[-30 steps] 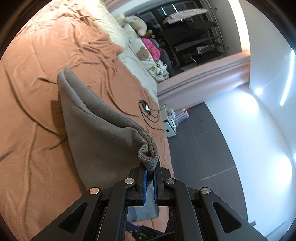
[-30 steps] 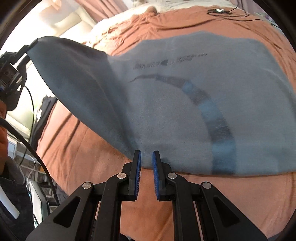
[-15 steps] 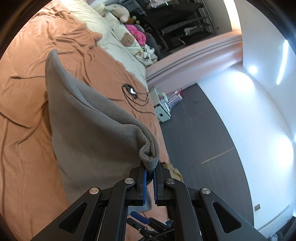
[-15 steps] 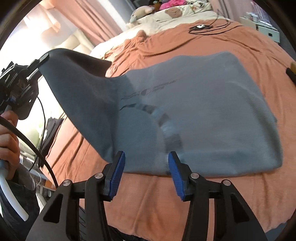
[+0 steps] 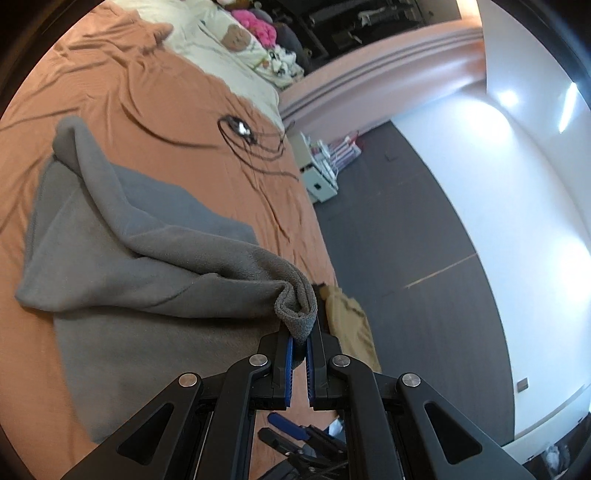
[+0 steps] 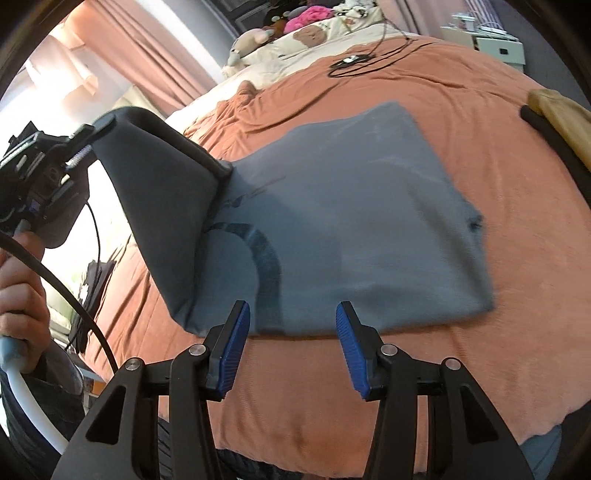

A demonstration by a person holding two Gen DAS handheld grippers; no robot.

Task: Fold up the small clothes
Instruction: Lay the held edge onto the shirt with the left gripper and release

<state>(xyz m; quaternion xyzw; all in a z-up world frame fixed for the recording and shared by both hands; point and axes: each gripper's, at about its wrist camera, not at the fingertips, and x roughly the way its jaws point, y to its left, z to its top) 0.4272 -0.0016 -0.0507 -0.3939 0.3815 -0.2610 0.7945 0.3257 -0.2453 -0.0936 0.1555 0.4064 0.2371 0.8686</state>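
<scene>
A grey garment (image 6: 351,229) with a dark curved print lies on the orange bedsheet (image 6: 480,110). My left gripper (image 5: 300,341) is shut on one bunched corner of the garment (image 5: 147,266) and holds it lifted, so the cloth drapes from the corner down to the bed. In the right wrist view the left gripper (image 6: 88,134) shows at the far left, held in a hand. My right gripper (image 6: 293,332) is open and empty, just off the garment's near edge, above the sheet.
A black cable with a small device (image 5: 240,129) lies on the sheet further up the bed. Pillows and soft toys (image 6: 295,33) are at the head. A yellow cloth (image 6: 561,118) lies at the bed's right edge. Dark floor (image 5: 424,277) runs beside the bed.
My right gripper has opened and pulled back from the garment's near edge. My left gripper has carried the held corner lower and over the garment.
</scene>
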